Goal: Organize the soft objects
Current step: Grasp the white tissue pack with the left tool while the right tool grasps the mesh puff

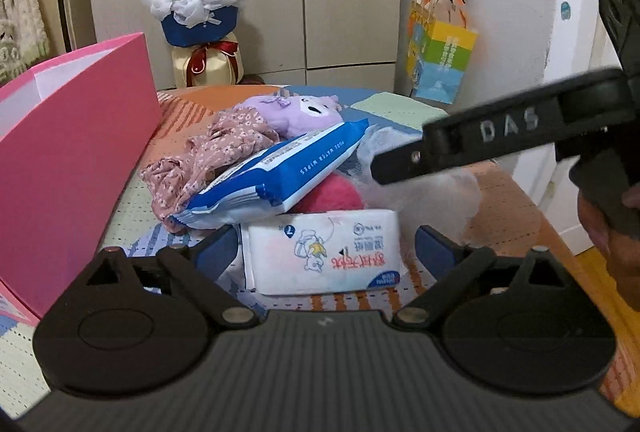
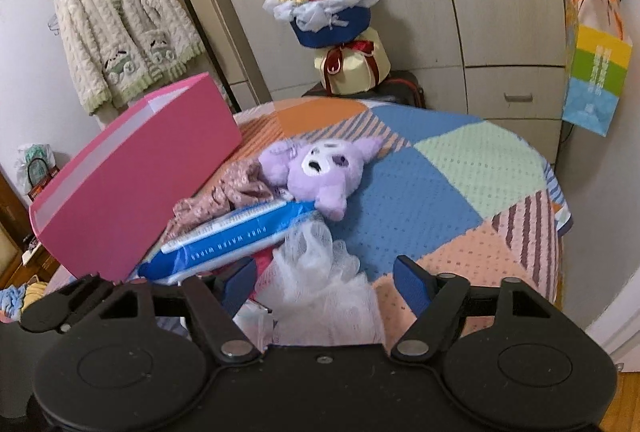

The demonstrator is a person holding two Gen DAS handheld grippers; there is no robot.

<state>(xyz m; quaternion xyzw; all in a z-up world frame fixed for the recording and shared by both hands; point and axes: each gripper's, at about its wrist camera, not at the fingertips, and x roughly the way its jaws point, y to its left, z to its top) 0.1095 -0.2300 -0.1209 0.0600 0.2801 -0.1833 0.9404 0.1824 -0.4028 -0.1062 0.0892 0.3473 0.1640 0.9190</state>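
Both jaws stand wide apart and grip nothing.

Farthest left is the pink box (image 1: 76, 152), standing open-topped at the edge of the worktop (image 2: 420, 200), which is covered by a patchwork cloth. It looks like the likely container for the soft things, which would explain why the heap sits right beside it. Next to it lies the floral cloth (image 1: 200, 168), crumpled, with the purple plush (image 2: 324, 172) behind it. A blue wipes pack (image 1: 276, 172) leans tilted across the pile, propped on something pink-red underneath. Below it, nearest the left camera, a white tissue pack (image 1: 324, 256) lies flat.

The left gripper (image 1: 326, 252) has its blue pads on either side of that white tissue pack, near it but apparently not touching; my guess is that a grasp is being lined up here.

Further right, the white mesh puff (image 2: 320, 272) spreads loosely over the cloth. The right gripper (image 2: 326, 284) hovers over it with its pads straddling the mesh, though whether they touch it is hard to tell. In the left view this gripper reaches in from the right, above the pile.
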